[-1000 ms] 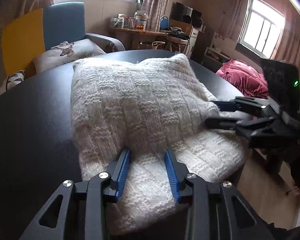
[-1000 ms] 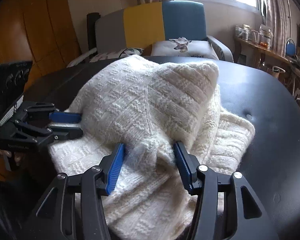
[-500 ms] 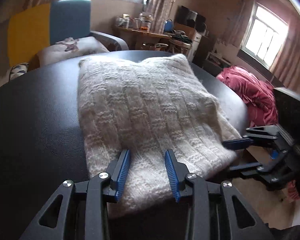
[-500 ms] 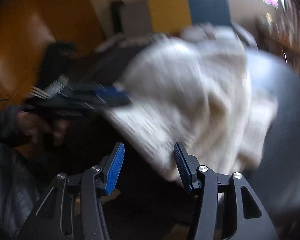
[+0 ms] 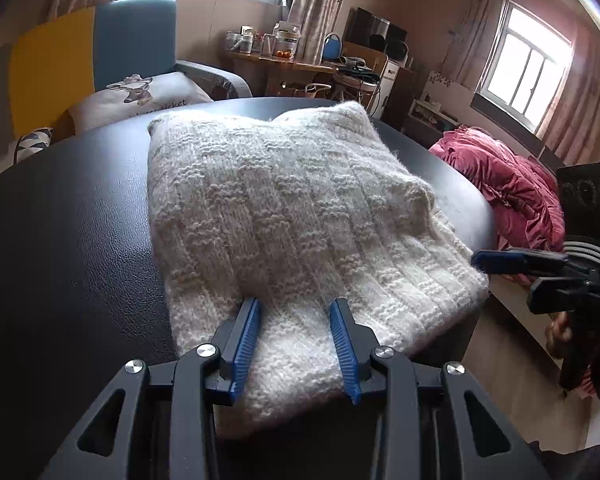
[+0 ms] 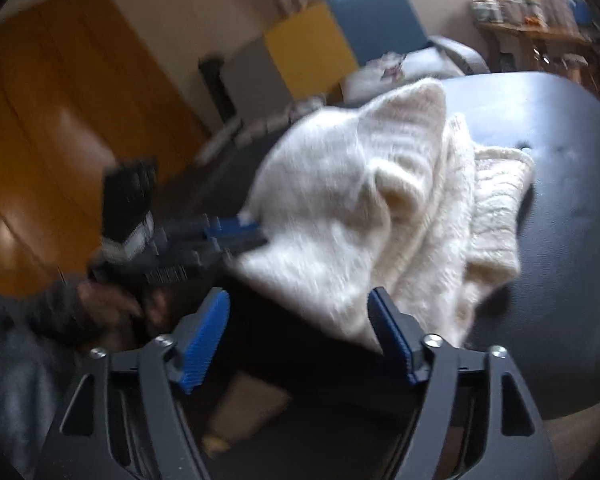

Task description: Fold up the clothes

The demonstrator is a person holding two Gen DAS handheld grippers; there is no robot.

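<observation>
Left gripper (image 5: 294, 332) has its jaws spread wide. Right gripper (image 6: 300, 332), off to its right, gapes too, nothing between them.

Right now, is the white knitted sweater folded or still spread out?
Folded. The sweater lies as a compact, thick rectangle on the black table, and the right wrist view shows stacked layers at its edge. Neither gripper grips it.

One sweater (image 5: 284, 216); one table (image 5: 80, 240); two windows (image 5: 524, 76) (both bright); one armchair (image 5: 136, 44).
</observation>
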